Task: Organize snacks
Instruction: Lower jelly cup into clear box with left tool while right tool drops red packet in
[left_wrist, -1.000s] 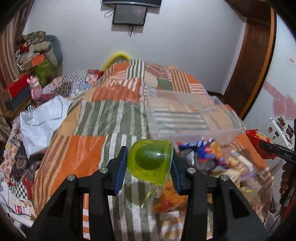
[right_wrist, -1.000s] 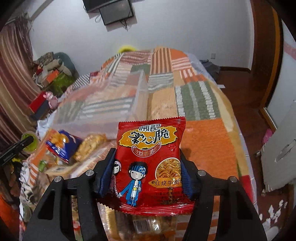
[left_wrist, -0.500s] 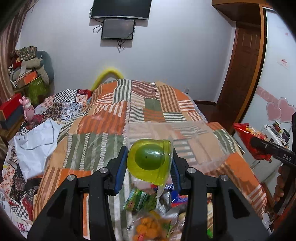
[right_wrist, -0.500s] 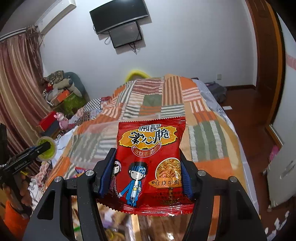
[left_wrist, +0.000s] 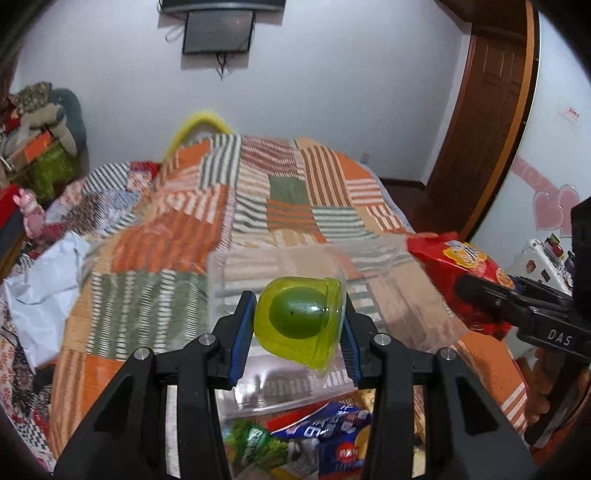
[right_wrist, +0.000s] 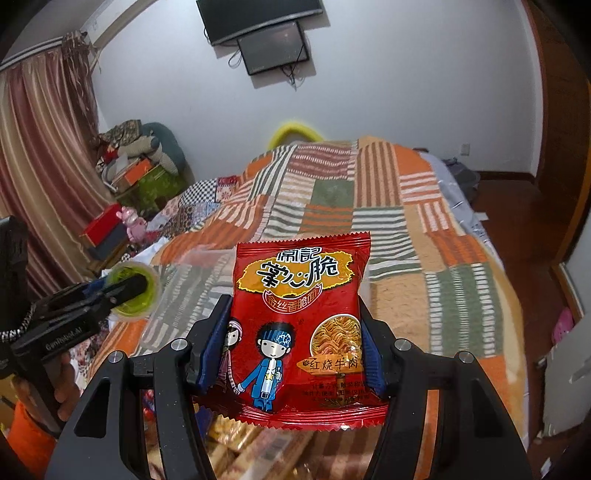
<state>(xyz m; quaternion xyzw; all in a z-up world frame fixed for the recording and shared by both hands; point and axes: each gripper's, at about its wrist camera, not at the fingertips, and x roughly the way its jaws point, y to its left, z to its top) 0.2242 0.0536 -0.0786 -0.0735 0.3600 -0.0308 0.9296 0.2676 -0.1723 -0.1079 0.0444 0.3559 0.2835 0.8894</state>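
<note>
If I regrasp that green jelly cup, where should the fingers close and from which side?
Keep the hold the left gripper has now: pads on opposite sides of the jelly cup's wall, just under the flared rim, coming from its domed bottom end. The wall tapers, so the wide rim likely stops it slipping; squeeze lightly, it looks thin.

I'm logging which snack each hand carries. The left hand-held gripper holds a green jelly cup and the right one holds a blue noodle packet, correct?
Not quite. The packet in the right hand-held gripper is red, as the right wrist view shows. The left hand-held gripper does hold the green jelly cup.
</note>
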